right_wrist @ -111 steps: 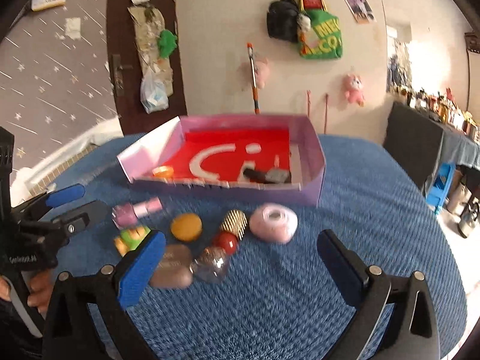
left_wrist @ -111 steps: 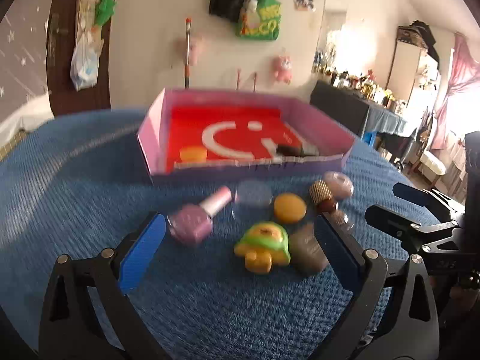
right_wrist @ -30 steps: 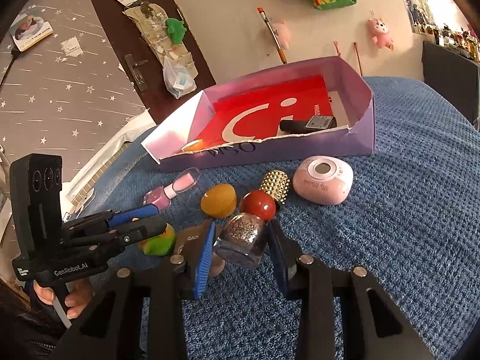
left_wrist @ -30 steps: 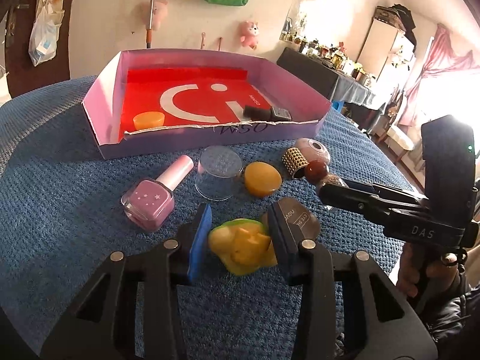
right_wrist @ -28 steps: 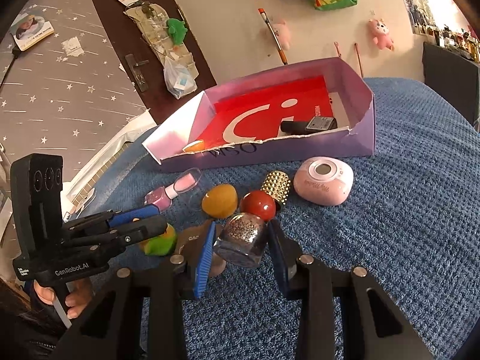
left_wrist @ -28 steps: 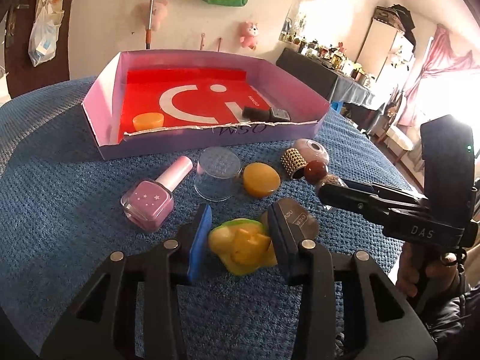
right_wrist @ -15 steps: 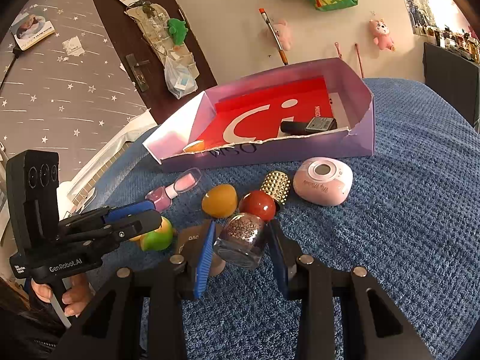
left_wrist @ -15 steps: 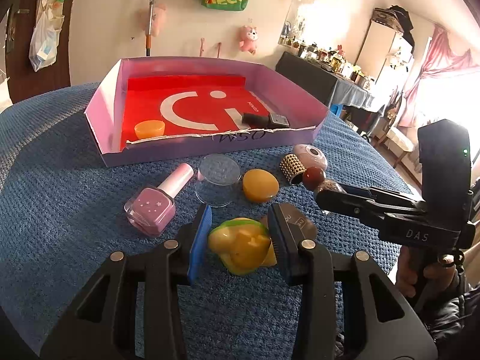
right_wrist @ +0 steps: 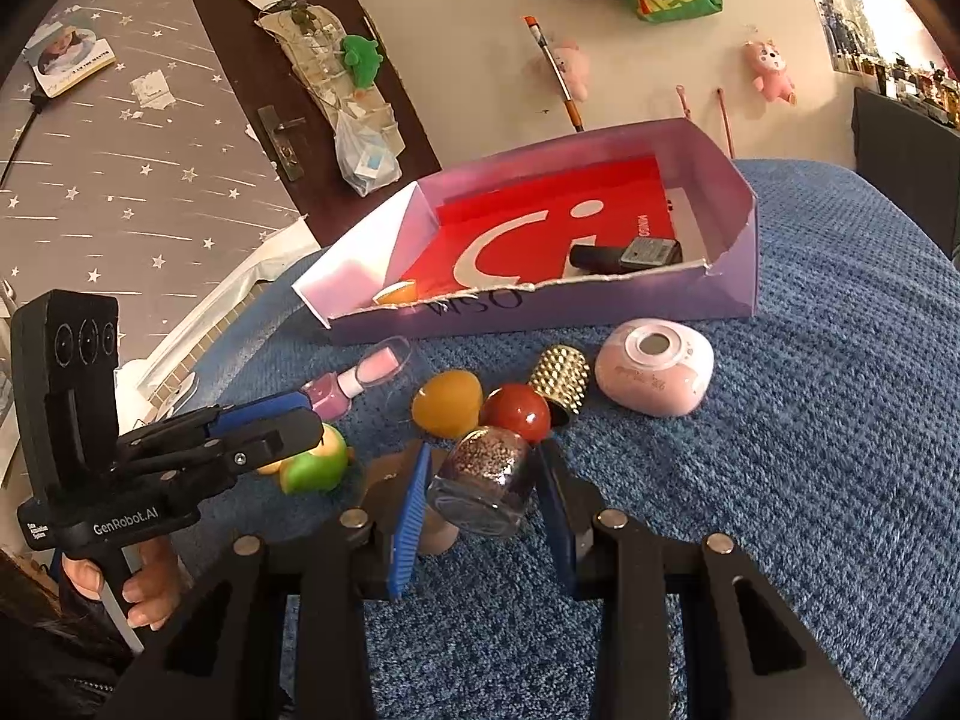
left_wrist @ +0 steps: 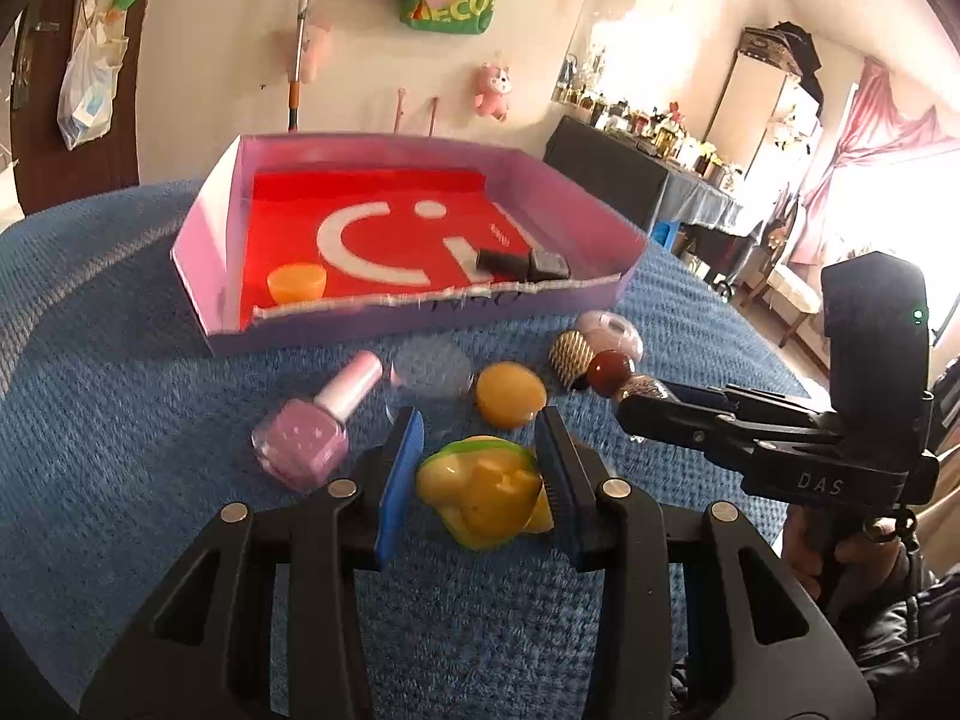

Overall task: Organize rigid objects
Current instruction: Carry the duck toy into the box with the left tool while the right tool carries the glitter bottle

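My left gripper [left_wrist: 477,438] is shut on a yellow-and-green toy [left_wrist: 480,498], held just over the blue cloth; the right wrist view shows that gripper [right_wrist: 288,426] at the left with the toy [right_wrist: 312,462] in it. My right gripper [right_wrist: 480,468] is shut on a glitter nail polish bottle [right_wrist: 480,480] with a red ball cap [right_wrist: 516,411]. Ahead stands the purple box [left_wrist: 204,276] with a red floor; it holds an orange cup [left_wrist: 297,282] and a black bottle [left_wrist: 522,264].
Loose on the cloth before the box lie a pink nail polish bottle [left_wrist: 306,438], a clear cup [left_wrist: 429,372], an orange disc [left_wrist: 510,402], a gold studded cap [left_wrist: 570,354] and a pink round case [right_wrist: 654,366]. A brown compact [right_wrist: 384,480] sits behind my right gripper's left finger.
The left gripper has risen slightly with the toy and its view has shifted so the box sits lower in frame. The right gripper has kept still on the glitter bottle.
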`<state>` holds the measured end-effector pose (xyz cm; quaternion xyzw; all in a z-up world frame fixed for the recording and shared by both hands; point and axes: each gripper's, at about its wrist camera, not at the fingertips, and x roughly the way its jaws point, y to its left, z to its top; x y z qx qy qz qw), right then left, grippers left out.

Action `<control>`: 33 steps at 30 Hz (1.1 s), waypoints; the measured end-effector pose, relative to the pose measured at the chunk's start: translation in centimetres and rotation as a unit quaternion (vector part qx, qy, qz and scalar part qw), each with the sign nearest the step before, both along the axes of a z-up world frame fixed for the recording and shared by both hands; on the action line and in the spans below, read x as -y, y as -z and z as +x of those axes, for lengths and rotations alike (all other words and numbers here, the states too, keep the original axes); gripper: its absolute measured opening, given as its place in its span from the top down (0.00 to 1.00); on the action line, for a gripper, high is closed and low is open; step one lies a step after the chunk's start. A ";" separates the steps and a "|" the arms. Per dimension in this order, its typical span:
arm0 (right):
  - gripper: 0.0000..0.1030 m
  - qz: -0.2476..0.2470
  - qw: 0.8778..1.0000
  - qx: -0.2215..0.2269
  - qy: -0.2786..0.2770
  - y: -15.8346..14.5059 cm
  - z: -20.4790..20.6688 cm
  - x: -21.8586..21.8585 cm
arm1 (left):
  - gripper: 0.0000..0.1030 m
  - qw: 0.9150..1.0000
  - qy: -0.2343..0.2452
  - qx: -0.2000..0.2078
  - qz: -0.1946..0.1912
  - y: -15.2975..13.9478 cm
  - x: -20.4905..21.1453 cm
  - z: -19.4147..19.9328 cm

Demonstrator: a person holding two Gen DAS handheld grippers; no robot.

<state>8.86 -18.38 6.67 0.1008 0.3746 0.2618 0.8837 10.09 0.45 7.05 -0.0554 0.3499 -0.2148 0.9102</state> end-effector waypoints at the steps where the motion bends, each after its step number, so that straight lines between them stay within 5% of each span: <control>1: 0.63 0.001 1.000 0.001 -0.002 -0.3 0.2 -0.1 | 0.64 1.000 0.000 0.004 -0.002 -0.5 0.0 0.2; 8: 0.63 0.001 1.000 0.023 -0.019 -3.4 3.1 -0.4 | 0.64 1.000 0.005 0.015 -0.016 -3.5 -0.3 4.1; 15: 0.63 -0.020 0.998 -0.001 -0.057 -3.9 9.7 -1.7 | 0.64 1.000 0.025 0.007 -0.009 -4.6 0.2 10.9; 22: 0.63 -0.053 0.994 -0.034 -0.095 -2.5 14.7 -3.0 | 0.64 0.998 0.036 -0.044 -0.005 -1.6 0.9 16.4; 33: 0.63 -0.081 0.987 -0.064 -0.125 0.1 17.5 -3.8 | 0.64 0.995 0.050 -0.089 0.005 2.0 1.0 17.7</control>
